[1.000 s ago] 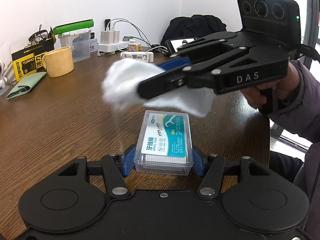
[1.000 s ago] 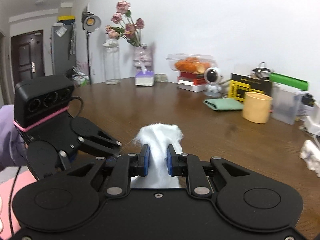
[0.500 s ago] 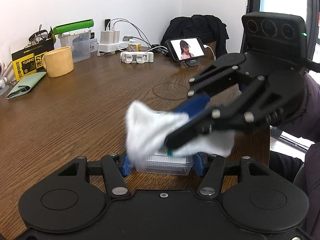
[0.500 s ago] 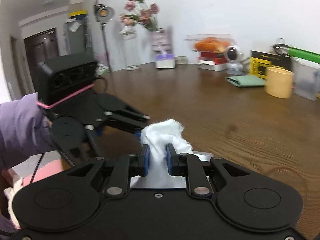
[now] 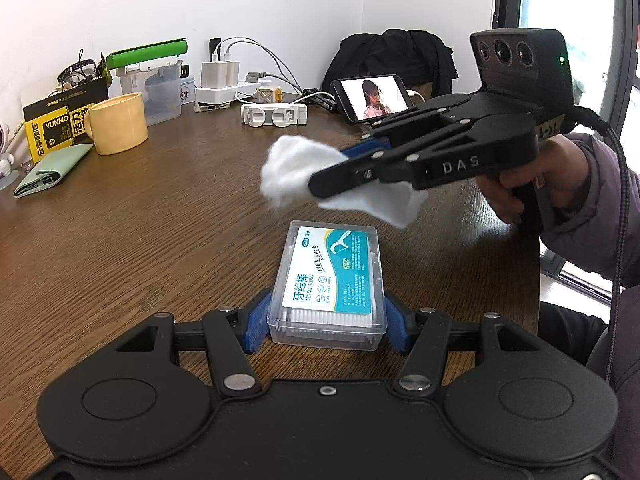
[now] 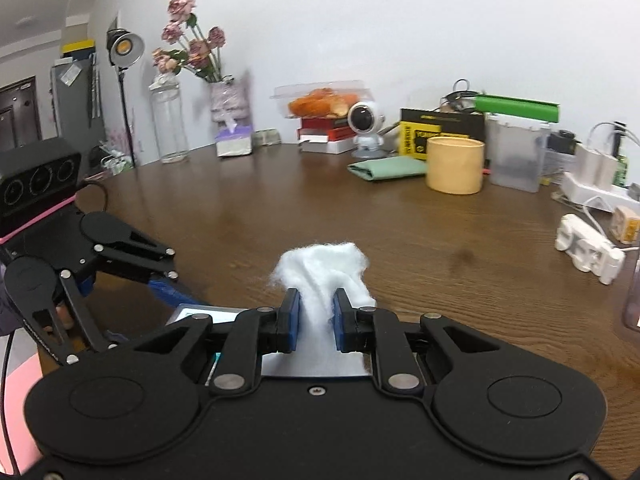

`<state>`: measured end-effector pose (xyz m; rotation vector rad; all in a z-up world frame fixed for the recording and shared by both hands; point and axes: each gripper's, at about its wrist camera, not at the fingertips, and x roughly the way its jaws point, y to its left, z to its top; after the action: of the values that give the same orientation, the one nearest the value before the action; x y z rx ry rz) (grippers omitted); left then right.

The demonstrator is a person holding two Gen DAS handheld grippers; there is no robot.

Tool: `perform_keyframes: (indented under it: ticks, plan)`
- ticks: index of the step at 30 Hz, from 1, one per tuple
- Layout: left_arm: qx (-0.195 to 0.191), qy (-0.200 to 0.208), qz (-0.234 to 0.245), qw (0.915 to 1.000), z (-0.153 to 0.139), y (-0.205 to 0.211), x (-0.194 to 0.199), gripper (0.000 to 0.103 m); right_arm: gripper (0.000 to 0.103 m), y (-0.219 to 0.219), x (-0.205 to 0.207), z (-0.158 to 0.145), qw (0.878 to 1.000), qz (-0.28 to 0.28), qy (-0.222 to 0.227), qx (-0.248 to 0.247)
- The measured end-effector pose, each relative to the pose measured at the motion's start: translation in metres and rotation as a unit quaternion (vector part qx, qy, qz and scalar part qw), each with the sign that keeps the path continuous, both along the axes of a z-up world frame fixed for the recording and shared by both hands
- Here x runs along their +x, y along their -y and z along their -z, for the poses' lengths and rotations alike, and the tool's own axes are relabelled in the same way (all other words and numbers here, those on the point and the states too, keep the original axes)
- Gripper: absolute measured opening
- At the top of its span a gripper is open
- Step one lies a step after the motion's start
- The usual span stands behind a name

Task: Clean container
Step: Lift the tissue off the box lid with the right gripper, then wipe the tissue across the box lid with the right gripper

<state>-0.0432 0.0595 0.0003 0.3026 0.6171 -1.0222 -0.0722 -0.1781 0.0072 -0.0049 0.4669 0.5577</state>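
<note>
Lifted off the container (image 5: 329, 288) pinched by left fingers (image 5: 256, 322), right fingers (image 6: 289, 318) clamp cotton (image 6: 322, 268)

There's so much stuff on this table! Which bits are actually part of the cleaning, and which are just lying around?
In use:
floss box, clamped in the left gripper
white cloth, pinched in the right gripper

Lying about:
yellow mug
green wallet
phone
chargers
flowers
tissue box
</note>
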Motion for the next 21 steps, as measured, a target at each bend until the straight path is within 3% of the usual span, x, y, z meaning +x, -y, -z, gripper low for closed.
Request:
perform_keyframes:
  ticks: [4, 15, 21]
  plan:
    - [0.0, 0.0, 0.0, 1.0, 0.0, 0.0, 0.0, 0.057, 0.018, 0.003, -0.002, -0.004, 1.0, -0.003, 0.004, 0.012]
    - [0.0, 0.0, 0.001, 1.0, 0.0, 0.0, 0.0, 0.057, 0.019, -0.049, -0.01, 0.001, 0.991, -0.128, -0.022, 0.019]
    - [0.0, 0.0, 0.001, 1.0, 0.0, 0.0, 0.0, 0.057, 0.018, -0.037, -0.021, -0.003, 0.989, -0.142, -0.028, 0.006]
